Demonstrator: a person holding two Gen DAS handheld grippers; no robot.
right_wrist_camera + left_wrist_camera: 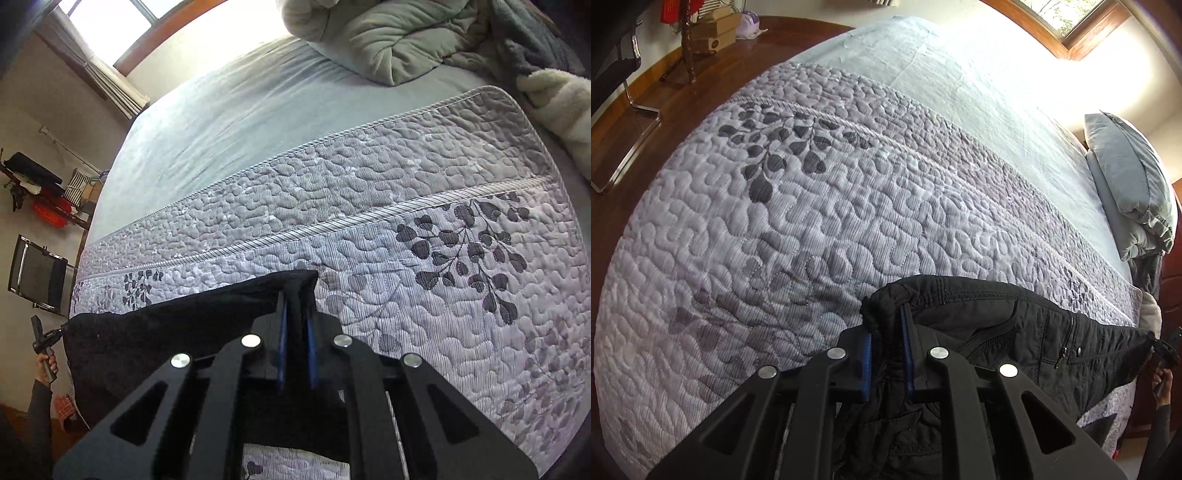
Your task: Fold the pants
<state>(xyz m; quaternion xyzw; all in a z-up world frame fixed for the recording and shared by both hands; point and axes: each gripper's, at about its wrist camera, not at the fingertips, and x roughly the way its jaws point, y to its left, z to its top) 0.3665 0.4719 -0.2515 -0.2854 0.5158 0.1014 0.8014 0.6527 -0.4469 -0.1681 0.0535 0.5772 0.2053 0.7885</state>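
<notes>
A pair of black pants [1008,325] hangs stretched between my two grippers above the bed's quilt [798,206]. My left gripper [887,332] is shut on the bunched waistband corner, blue pads pressing the cloth from both sides. A zipped pocket shows on the pants to its right. In the right wrist view, my right gripper [296,321] is shut on the other corner of the pants [166,325], which spread leftward as a dark sheet. Each view shows the other gripper small at its edge, the right gripper [1165,352] and the left gripper [46,339], held in a hand.
The grey quilt [424,229] with leaf print covers the near half of the bed, a pale blue sheet [221,118] the far half. A grey pillow [1126,177] and bunched blankets [406,33] lie at the head. A chair [613,62] stands on the wooden floor.
</notes>
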